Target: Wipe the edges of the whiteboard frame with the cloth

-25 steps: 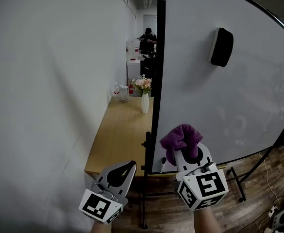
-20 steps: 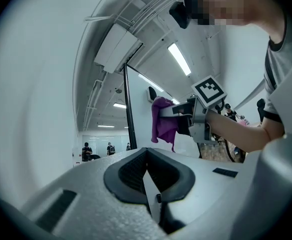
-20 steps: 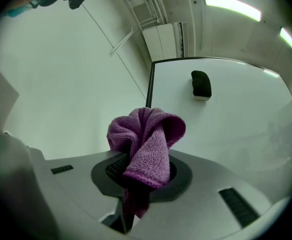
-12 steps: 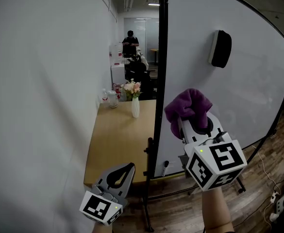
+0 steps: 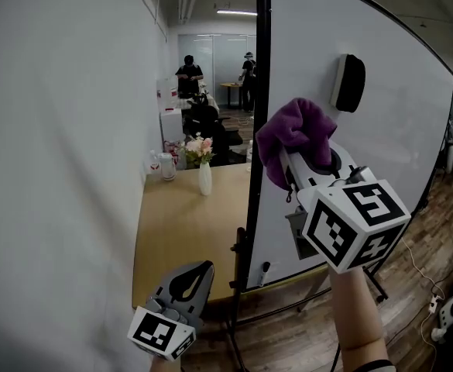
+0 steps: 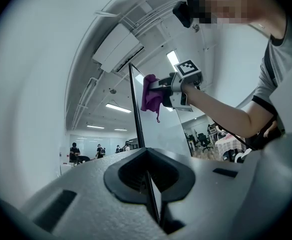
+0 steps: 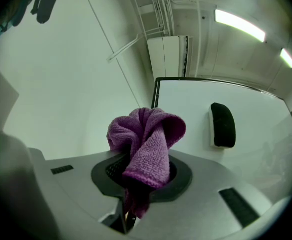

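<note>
A bunched purple cloth (image 5: 294,142) (image 7: 146,144) sticks out of my right gripper (image 5: 307,165), whose jaws are shut on it. The cloth is held up beside the black left edge of the whiteboard frame (image 5: 255,122), just right of it and in front of the white board face. In the left gripper view the same cloth (image 6: 150,92) shows next to the frame edge (image 6: 136,109). My left gripper (image 5: 187,281) hangs low at the bottom left, shut with nothing in it. A black eraser (image 5: 349,83) (image 7: 222,124) clings to the board.
A wooden table (image 5: 183,223) stands behind the board against the white wall (image 5: 56,169), with a vase of flowers (image 5: 202,165) and small bottles at its far end. The board's black stand legs (image 5: 241,316) rest on the wood floor. People stand far back in the room.
My right gripper has risen with the cloth from near the board's bottom edge to about mid-height along the left frame edge. The left gripper has stayed low.
</note>
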`<state>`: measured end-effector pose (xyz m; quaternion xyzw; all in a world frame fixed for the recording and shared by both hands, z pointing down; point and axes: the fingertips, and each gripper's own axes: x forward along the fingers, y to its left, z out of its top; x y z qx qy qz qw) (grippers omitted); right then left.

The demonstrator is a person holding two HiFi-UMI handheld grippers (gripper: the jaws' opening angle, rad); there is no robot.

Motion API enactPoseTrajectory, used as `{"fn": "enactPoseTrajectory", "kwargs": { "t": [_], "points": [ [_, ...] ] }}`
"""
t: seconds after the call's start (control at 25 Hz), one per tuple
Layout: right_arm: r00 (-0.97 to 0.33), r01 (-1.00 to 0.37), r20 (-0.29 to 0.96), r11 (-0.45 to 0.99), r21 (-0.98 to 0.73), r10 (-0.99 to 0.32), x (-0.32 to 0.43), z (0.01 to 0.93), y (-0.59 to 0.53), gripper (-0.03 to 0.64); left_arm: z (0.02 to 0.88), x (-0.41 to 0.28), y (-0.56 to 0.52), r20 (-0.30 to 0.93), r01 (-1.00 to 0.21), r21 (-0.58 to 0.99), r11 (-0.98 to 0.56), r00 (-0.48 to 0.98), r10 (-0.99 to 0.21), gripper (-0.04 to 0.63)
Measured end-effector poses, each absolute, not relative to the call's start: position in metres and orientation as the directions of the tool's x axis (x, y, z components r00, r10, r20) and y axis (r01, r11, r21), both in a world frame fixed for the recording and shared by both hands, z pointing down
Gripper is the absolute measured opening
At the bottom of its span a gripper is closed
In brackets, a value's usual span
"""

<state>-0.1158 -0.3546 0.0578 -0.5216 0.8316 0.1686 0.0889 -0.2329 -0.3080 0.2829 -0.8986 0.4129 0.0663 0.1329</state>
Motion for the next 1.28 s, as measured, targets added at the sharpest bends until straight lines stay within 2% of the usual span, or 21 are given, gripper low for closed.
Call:
{"fn": "enactPoseTrajectory", "kwargs": {
  "t": [0.88, 1.28],
  "points": [
    [-0.382, -0.924, -0.376, 0.334, 0.188, -0.844, -0.119, -0.028, -0.393, 0.063, 0.270, -0.238, -0.342, -0.214, -0.710, -0.178, -0.682, 0.704, -0.677, 0.017],
    [-0.363, -0.930, -0.378, 0.304, 0.207, -0.852, -0.124, -0.038, -0.411, 0.063, 0.269, -0.241, -0.349, -0.223, -0.712, -0.174, -0.681, 0.702, -0.676, 0.017]
  ]
}}
